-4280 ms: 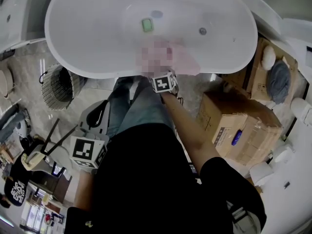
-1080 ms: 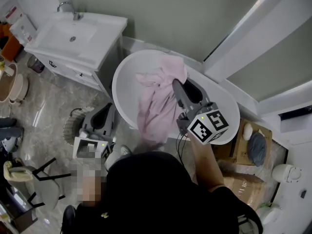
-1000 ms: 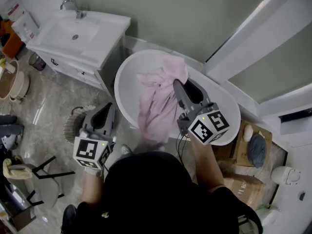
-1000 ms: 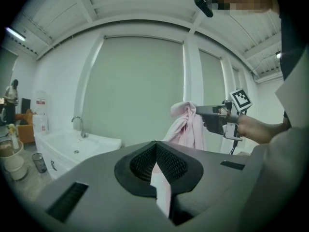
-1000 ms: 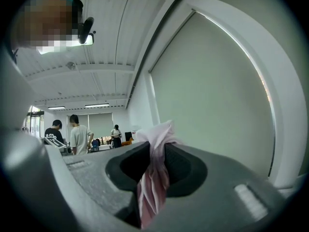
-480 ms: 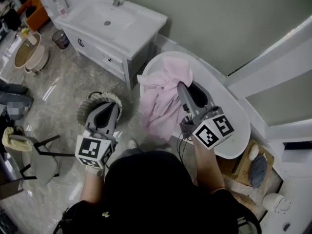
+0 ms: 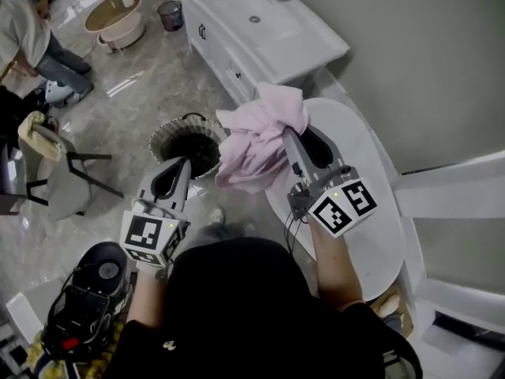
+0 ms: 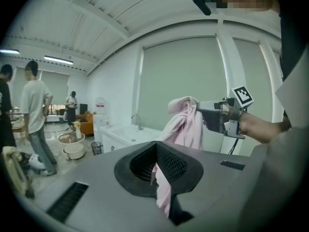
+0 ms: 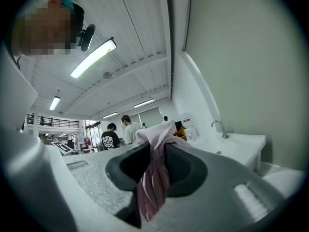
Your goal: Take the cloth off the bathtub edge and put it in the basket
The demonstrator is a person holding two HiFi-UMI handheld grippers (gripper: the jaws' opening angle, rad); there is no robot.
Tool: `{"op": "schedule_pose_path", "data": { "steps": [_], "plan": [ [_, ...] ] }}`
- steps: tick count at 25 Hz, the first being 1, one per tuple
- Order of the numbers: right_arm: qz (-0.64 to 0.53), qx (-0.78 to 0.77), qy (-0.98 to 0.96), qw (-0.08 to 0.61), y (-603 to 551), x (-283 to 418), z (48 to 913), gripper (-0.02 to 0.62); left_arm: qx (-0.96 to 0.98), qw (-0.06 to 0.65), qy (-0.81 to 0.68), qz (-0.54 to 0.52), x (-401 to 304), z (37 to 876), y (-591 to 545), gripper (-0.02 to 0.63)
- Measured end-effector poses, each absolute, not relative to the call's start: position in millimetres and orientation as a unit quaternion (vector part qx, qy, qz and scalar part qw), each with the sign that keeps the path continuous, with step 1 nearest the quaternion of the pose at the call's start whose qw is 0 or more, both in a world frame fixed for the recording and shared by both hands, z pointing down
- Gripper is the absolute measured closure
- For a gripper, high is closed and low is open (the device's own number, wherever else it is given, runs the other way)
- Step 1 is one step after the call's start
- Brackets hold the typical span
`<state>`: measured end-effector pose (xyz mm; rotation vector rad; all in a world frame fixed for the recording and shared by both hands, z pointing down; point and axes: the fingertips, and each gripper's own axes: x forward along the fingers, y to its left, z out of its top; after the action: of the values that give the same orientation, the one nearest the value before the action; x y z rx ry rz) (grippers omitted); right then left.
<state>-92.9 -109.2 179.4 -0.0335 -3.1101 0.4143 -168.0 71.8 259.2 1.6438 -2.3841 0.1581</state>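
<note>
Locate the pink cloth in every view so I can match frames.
Head view: upper centre, pink cloth hanging from the right tool, next to the basket.
Left gripper view: right of centre, draped off the right tool.
Right gripper view: dead centre, pinched between the jaws.
Shared landmark: white sink cabinet with a tap.

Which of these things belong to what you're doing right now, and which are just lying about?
Part of the job:
- pink cloth, clamped in the right hand-held gripper
- basket on the floor
- bathtub

Just lying about:
- vanity sink
- chair
- beige basin
- bystander
</note>
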Motion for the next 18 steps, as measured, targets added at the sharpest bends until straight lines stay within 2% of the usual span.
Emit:
{"op": "schedule_pose_path", "data": {
  "steps": [10, 18],
  "plan": [
    [0.138, -0.138, -0.980, 0.045, -15, -189, 226, 0.506, 0.444, 0.152, -0.882, 0.036, -192, 295, 186, 0.592],
    [0.153, -0.186, -0.967, 0.077, 9, -250, 239, 0.506, 0.382, 0.174, -0.907, 0.022, -228, 299, 218, 0.592]
  ]
}}
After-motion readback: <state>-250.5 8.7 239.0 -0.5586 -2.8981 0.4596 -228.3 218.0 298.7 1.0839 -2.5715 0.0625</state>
